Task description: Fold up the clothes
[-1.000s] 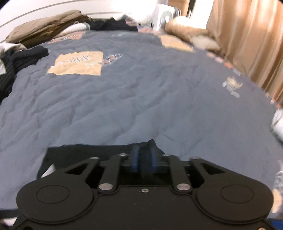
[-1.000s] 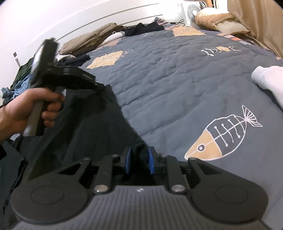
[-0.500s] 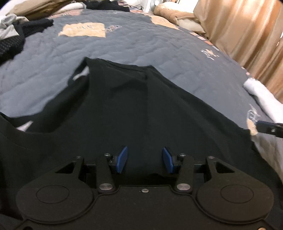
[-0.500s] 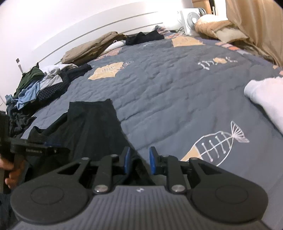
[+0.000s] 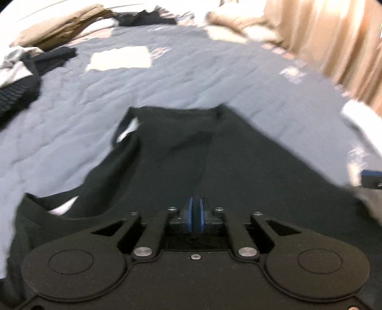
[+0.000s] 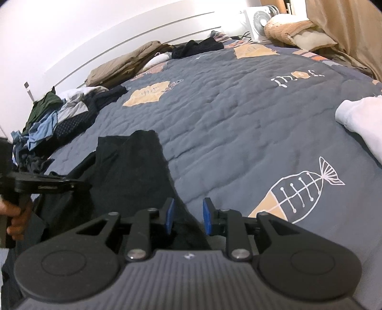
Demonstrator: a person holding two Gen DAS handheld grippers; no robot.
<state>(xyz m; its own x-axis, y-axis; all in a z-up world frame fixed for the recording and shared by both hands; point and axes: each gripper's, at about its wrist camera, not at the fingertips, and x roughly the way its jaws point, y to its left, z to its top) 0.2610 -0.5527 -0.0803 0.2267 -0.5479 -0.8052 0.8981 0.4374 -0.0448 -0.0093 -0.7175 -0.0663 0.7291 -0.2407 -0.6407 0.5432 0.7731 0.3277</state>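
Observation:
A black garment (image 5: 191,155) lies spread on the grey-blue quilt (image 5: 191,78), its far end folded toward the headboard. My left gripper (image 5: 195,214) is at the garment's near edge. Its jaws are closing, and the blue pads stand almost together with dark fabric pinched between them. In the right wrist view the same garment (image 6: 133,171) runs down the left side. My right gripper (image 6: 187,214) is open at the garment's right edge. The cloth lies by the left pad and bare quilt shows by the right pad. A hand (image 6: 14,214) holds the left gripper (image 6: 81,186) low at the far left.
A heap of mixed clothes (image 6: 52,124) sits at the bed's left side. Brown folded fabric (image 6: 124,64) and dark items lie by the headboard. A white garment (image 6: 358,119) rests at the right edge, a fan (image 6: 257,19) at the back, and curtains (image 5: 334,35) on the right.
The left gripper let go at the garment's far edge, drew back over the cloth with its pads apart, and now has them closed at the near edge. The right pads have spread slightly.

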